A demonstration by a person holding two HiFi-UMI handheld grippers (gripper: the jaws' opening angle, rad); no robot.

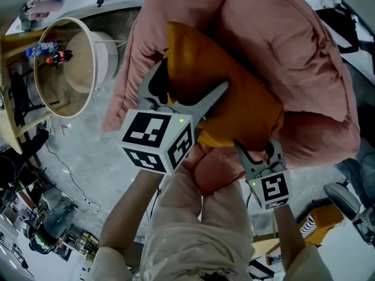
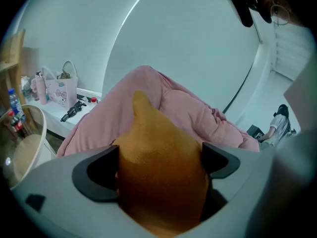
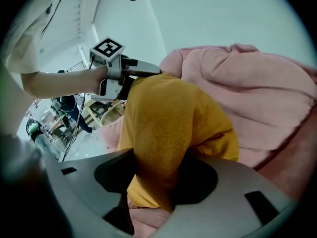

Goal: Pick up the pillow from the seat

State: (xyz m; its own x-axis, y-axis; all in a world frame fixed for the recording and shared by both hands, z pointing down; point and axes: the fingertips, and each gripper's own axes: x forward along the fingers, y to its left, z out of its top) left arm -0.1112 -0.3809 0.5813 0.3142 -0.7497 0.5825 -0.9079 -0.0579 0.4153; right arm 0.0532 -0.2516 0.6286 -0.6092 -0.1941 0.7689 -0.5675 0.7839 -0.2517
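Quick count. Grippers in my hands: two, left gripper (image 1: 190,78) and right gripper (image 1: 256,145). Yellow pillow (image 1: 234,98): one. Pink seat (image 1: 293,40): one. Round wood-rimmed tub (image 1: 88,45): one. Bottles (image 1: 42,48): two. Pink bag (image 2: 62,90): one.

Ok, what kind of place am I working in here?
Probably a lounge corner staged inside a workspace: a pink padded seat with an orange pillow, a white ledge holding a pink gift bag, and a cable trailing over the bare floor.
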